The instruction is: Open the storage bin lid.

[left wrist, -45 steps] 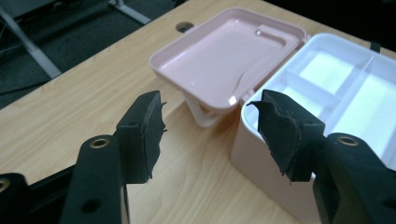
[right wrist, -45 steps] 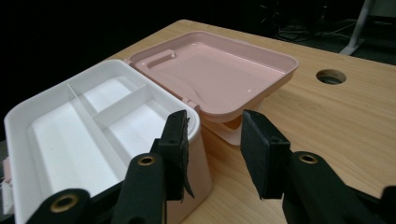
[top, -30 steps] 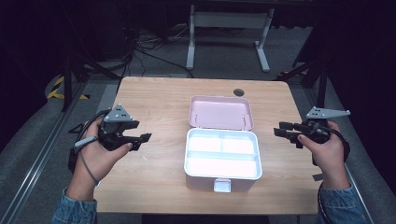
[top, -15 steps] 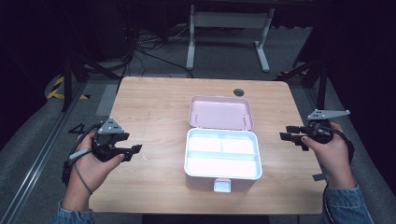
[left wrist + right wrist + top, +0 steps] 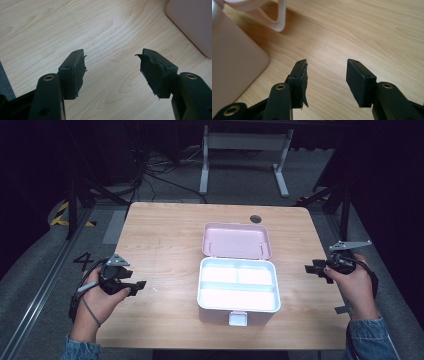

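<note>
The pink lunch box point(image 5: 238, 275) lies open on the wooden table point(image 5: 165, 235), lid point(image 5: 236, 240) flung back, between the two grippers and touching neither. The left gripper point(image 5: 136, 286) hovers well to its left, jaws spread wide with bare wood between them, having just been opening. The right gripper point(image 5: 315, 269) is near the box's right side, jaws apart and holding nothing.

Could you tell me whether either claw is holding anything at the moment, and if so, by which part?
Nothing is held. The left claw and the right claw both stand open over bare table, either side of the open pink box.
</note>
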A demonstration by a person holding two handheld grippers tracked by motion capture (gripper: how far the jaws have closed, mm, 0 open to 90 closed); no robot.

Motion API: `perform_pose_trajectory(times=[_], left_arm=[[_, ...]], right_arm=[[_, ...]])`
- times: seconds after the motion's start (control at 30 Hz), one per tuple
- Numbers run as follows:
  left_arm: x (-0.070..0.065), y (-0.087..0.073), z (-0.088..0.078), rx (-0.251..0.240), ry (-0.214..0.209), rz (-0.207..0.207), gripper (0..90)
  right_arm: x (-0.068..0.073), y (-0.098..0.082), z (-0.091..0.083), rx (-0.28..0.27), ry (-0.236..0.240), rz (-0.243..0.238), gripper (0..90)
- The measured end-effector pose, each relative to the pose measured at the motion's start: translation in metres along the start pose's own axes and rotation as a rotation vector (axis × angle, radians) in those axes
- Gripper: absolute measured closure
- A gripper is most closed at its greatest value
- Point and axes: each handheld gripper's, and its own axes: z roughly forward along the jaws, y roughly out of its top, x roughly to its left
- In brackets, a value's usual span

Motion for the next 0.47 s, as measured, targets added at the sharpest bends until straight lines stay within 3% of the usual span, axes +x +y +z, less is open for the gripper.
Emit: perform_pose_trajectory(times=[0.2, 0.47], left_arm=[[0.01, -0.009, 0.013, 0.071, 0.038, -0.027, 37.5], [0.013, -0.011, 0.015, 0.06, 0.01, -0.043, 37.1]], right_arm=[[-0.007, -0.007, 0.005, 0.034, -0.028, 0.017, 51.7], [-0.003, -0.008, 0.005, 0.009, -0.029, 0.032, 46.7]])
